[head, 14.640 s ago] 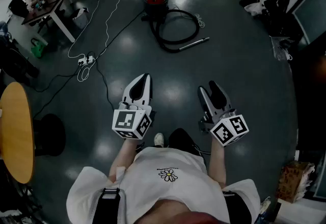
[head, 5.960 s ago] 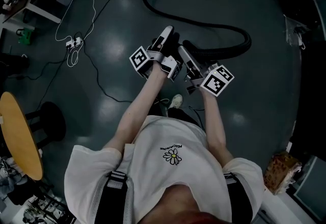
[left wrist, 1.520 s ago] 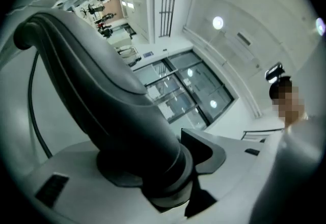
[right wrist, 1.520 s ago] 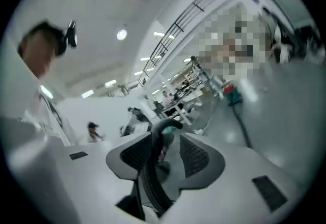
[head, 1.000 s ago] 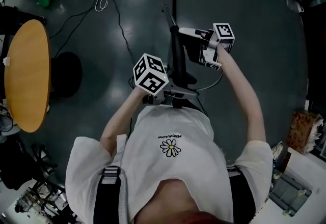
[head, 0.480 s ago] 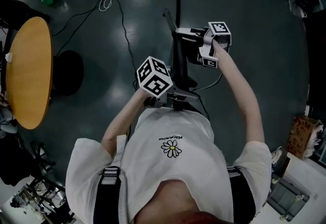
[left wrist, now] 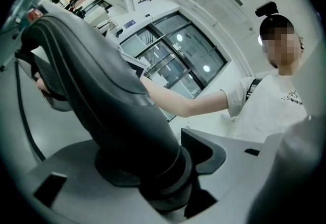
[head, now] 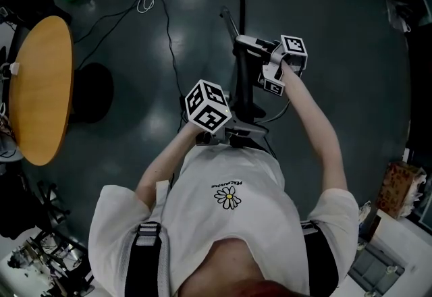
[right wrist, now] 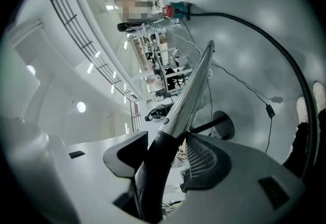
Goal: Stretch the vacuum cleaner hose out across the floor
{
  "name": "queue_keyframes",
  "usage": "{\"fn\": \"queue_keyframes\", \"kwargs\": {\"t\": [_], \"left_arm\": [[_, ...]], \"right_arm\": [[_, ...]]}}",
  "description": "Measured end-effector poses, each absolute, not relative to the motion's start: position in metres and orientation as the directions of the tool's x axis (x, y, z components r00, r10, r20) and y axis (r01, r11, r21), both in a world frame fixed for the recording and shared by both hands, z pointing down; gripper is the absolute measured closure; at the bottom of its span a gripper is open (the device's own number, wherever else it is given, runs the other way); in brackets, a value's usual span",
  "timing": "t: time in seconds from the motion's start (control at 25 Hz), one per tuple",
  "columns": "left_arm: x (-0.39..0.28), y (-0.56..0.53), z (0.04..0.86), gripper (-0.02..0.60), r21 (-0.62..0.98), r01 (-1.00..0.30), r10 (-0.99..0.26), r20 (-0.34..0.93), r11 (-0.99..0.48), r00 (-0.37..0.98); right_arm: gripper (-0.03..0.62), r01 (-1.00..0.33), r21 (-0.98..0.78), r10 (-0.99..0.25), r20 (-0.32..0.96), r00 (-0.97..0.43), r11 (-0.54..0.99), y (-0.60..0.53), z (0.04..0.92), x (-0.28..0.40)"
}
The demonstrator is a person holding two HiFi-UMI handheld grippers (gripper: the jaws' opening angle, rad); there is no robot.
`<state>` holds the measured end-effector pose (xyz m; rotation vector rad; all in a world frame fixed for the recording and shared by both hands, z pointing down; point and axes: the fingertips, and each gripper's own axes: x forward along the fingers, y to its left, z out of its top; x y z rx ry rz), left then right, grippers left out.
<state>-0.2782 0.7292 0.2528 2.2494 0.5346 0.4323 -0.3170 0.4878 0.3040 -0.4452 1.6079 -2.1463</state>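
— Dark, glossy floor [head: 337, 32] all round, the round wooden table [head: 40, 86] off at the left; so where did things stand?

— Starting from my left: my left gripper [left wrist: 153, 177] was clamped on the thick black curved handle [left wrist: 97, 95] close to my body. My right gripper [right wrist: 163, 159] was pinching the black cuff [right wrist: 153, 182] where the metal wand [right wrist: 191, 90] begins, further out. Both were holding that end up off the floor.

— And the hose itself?

— The hose [right wrist: 277, 45] ran away from me in one long shallow bow to the red vacuum cleaner [right wrist: 175, 10], well apart from me (no loops or coils that I could see). I judged the stretching mostly done.

— What was left?

— Pulling out that last bend, I reckoned, then laying handle and wand down in line with it and letting go with both grippers.
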Motion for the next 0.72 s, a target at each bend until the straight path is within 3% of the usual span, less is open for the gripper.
{"fn": "queue_keyframes", "kwargs": {"t": [0.12, 0.2, 0.28, 0.36, 0.44, 0.6, 0.72], "left_arm": [[-0.287, 0.699, 0.256, 0.350, 0.820, 0.175, 0.341, 0.026, -0.545, 0.940], [-0.311, 0.654, 0.252, 0.350, 0.915, 0.171, 0.097, -0.145, -0.366, 0.985], [-0.348, 0.599, 0.240, 0.350, 0.946, 0.225, -0.192, -0.272, -0.232, 0.943], [-0.373, 0.558, 0.233, 0.350, 0.948, 0.173, -0.340, -0.260, -0.266, 0.904], [-0.380, 0.531, 0.227, 0.350, 0.934, 0.057, -0.378, -0.197, -0.352, 0.905], [-0.364, 0.493, 0.189, 0.350, 0.891, 0.009, -0.360, -0.192, -0.454, 0.913], [-0.355, 0.468, 0.186, 0.350, 0.858, -0.123, -0.387, -0.093, -0.499, 0.918]], "right_arm": [[0.376, 0.104, -0.991, -0.505, -0.045, -0.862, -0.089, 0.486, 0.281, -0.322], [0.376, 0.066, -0.997, -0.481, -0.078, -0.873, 0.041, 0.489, 0.261, -0.326], [0.376, -0.002, -0.985, -0.440, -0.076, -0.895, 0.174, 0.495, 0.244, -0.330], [0.376, -0.063, -0.955, -0.404, -0.062, -0.913, 0.289, 0.509, 0.229, -0.334], [0.376, -0.085, -0.926, -0.391, -0.071, -0.918, 0.367, 0.527, 0.214, -0.340], [0.370, -0.081, -0.890, -0.393, -0.115, -0.912, 0.448, 0.556, 0.198, -0.354], [0.358, -0.096, -0.867, -0.392, -0.120, -0.912, 0.488, 0.577, 0.203, -0.361]]}}
